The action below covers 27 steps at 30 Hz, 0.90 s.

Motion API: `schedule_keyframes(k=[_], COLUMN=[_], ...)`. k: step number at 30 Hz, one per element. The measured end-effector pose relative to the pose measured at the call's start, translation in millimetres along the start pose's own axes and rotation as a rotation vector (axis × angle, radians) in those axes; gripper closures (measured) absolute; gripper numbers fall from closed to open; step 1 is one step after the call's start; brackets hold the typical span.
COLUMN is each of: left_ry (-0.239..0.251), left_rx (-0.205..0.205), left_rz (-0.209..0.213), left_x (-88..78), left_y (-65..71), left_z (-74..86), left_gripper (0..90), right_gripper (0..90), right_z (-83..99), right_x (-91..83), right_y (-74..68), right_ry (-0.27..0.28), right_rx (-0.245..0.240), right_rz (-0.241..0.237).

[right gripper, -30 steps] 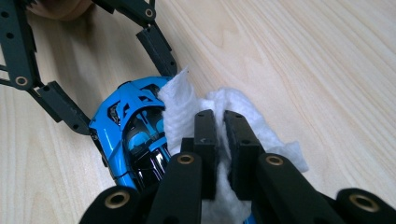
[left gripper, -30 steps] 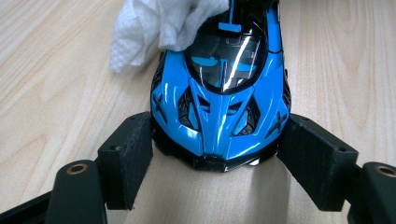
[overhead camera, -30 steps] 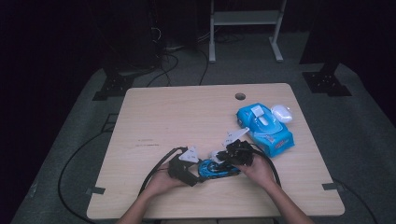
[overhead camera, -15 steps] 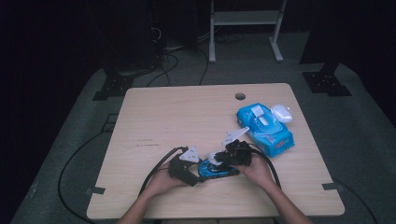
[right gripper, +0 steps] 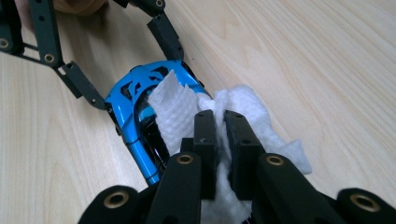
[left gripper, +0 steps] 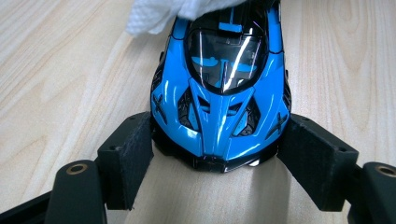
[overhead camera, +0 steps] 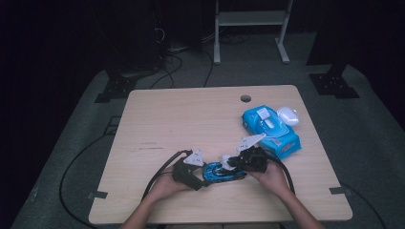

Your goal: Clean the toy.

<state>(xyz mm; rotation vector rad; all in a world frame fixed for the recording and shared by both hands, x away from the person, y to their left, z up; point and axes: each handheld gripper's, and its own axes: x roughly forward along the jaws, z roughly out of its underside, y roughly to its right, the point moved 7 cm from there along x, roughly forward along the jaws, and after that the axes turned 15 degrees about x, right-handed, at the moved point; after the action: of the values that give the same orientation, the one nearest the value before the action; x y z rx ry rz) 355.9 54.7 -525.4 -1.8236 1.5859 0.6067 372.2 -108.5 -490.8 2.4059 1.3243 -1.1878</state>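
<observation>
You kept the blue toy car [overhead camera: 223, 171] near the front edge of the table [overhead camera: 191, 119], a little right of its middle, so both hands could reach it without stretching. Your left gripper [left gripper: 215, 154] had its jaws on the two sides of the car's nose, with the pads [left gripper: 128, 158] against the front corners. I judge this grip was there to stop the car from rolling on its wheels while the other hand rubbed it. The jaws stood fairly wide because the car body is wide, but they were clamped on it, not free.

Your right gripper [right gripper: 219, 140] had its jaws almost together, pinching a folded white wipe [right gripper: 252, 121]. The wipe lay over the rear part of the car and partly on the table beside it, so I think you were cleaning the roof and the back. Holding the wipe at its middle left loose edges to spread over the paint.

The two grippers met the car from opposite ends, which kept them from hitting each other.

The blue pack of wipes [overhead camera: 270, 129] lay near the right edge of the table, with a white lid or small white object [overhead camera: 288, 115] just beside it on the far side. It was well apart from the car, so it left your working place free, but near enough for taking a new wipe
</observation>
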Motion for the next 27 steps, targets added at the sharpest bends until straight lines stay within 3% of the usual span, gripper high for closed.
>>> schedule_keyframes(k=[3,5,7,9,11,14,18,23,27], left_ry=[0.003,0.002,-0.001,-0.003,-0.010,-0.012,-0.011,-0.014,-0.015], left_rx=[0.002,0.006,0.006,0.003,0.002,0.004,0.006,0.011,0.013], left_rz=[0.002,0.002,0.001,-0.003,-0.005,-0.007,-0.006,-0.004,-0.006], left_x=[0.3,0.6,0.6,0.7,0.2,0.2,0.3,0.6,1.4], left_y=[-0.3,-0.6,-0.5,-0.1,0.3,0.3,0.1,-0.5,-0.7], left_z=[-0.1,-0.2,-0.2,-0.5,-0.2,-0.2,-0.1,-0.4,-1.1], left_gripper=[26.2,26.2,26.2,26.1,26.2,26.3,26.3,26.2,26.1], right_gripper=[83.0,83.1,83.1,82.8,82.8,82.9,83.0,83.0,83.0], right_z=[7.2,10.9,12.7,12.9,14.4,18.2,33.4,41.8,28.0], right_x=[-8.5,-14.7,-16.6,-15.3,-14.7,-21.1,-44.4,-43.8,-38.7], right_y=[10.3,13.1,8.2,-2.7,-10.1,-5.5,10.7,9.7,13.6], right_ry=[-0.027,-0.018,0.000,0.009,0.012,-0.001,0.018,-0.002,0.019], right_rx=[0.001,0.015,0.000,-0.016,-0.063,-0.042,-0.007,-0.016,-0.012], right_rz=[0.048,0.057,0.070,0.021,0.043,0.033,0.077,0.097,0.116])
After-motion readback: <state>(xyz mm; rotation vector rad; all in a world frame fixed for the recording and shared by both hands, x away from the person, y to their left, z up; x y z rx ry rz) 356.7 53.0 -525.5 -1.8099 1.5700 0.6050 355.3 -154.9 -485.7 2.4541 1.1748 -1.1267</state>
